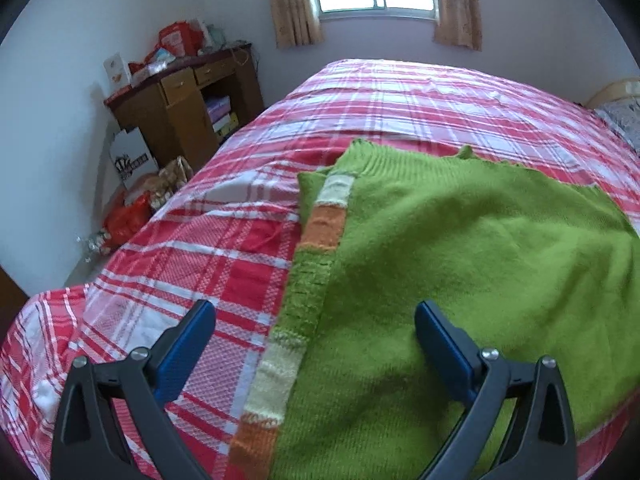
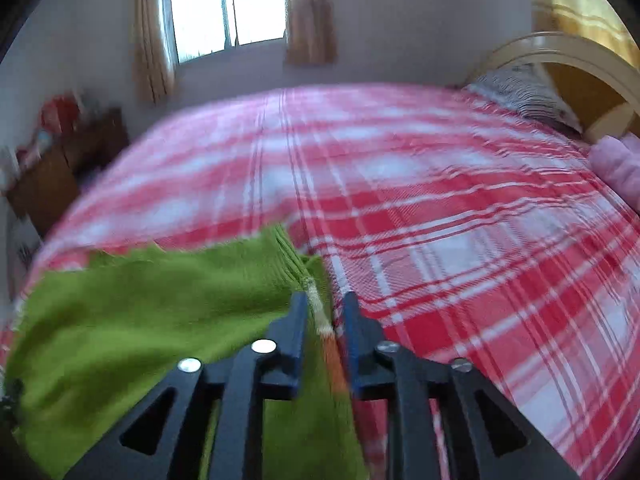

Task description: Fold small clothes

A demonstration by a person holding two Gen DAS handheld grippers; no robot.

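Note:
A green knitted sweater [image 1: 460,260] lies flat on the red and white plaid bedspread [image 1: 400,112]. A folded-in sleeve with cream and orange stripes [image 1: 324,220] runs along its left edge. My left gripper [image 1: 314,306] hangs wide open just above that striped edge, with nothing pinched. In the right wrist view the sweater [image 2: 160,312] fills the lower left. My right gripper [image 2: 325,296] stands narrowly open over the sweater's right edge. A striped strip [image 2: 320,314] shows in the gap, and the pads are not pressing on it.
A cluttered wooden desk [image 1: 188,100] stands against the left wall, with bags and boxes [image 1: 128,220] on the floor beside the bed. A patterned pillow [image 2: 524,92], a curved headboard [image 2: 580,64] and a pink soft thing [image 2: 616,168] are at the right. The plaid bedspread [image 2: 440,220] stretches beyond the sweater.

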